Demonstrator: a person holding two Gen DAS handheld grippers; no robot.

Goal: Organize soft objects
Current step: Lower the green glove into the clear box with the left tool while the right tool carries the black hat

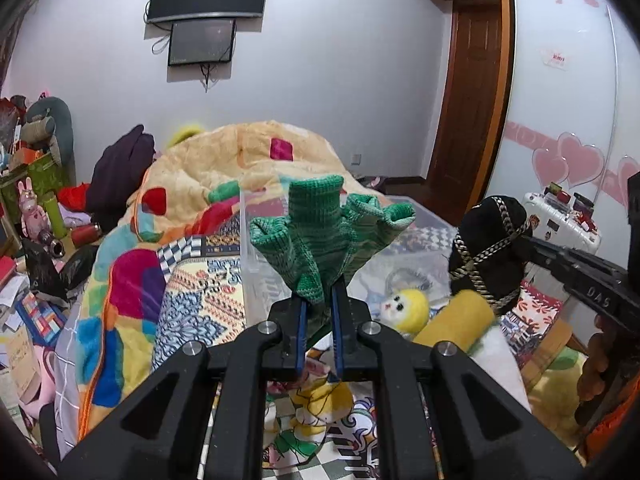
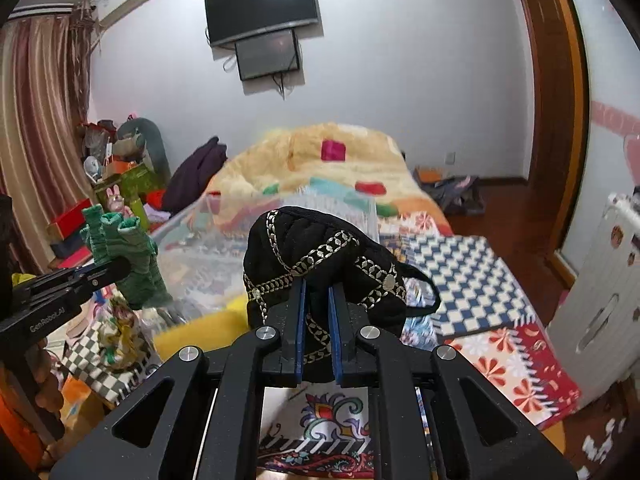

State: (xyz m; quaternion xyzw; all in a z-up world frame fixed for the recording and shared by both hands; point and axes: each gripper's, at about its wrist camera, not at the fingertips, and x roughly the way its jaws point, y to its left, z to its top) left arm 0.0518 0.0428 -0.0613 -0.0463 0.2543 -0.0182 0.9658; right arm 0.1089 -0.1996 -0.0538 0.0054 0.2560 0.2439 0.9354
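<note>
My left gripper [image 1: 319, 300] is shut on a green knitted glove [image 1: 320, 232] and holds it up, fingers pointing upward, above the bed. The glove also shows at the left of the right wrist view [image 2: 128, 256]. My right gripper [image 2: 317, 284] is shut on a black padded pouch with gold braid trim [image 2: 320, 256] and holds it in the air. The pouch also shows at the right of the left wrist view [image 1: 490, 248]. A clear plastic storage bin [image 1: 250, 256] stands on the bed behind both held objects; it also shows in the right wrist view [image 2: 224, 236].
A yellow plush toy [image 1: 404, 304] and a yellow cushion [image 1: 456, 316] lie near the bin. A patterned quilt [image 1: 224, 168] is heaped on the bed. Clutter [image 1: 32, 208] fills the left floor. A white suitcase [image 1: 560, 216] and a wooden door [image 1: 464, 92] stand to the right.
</note>
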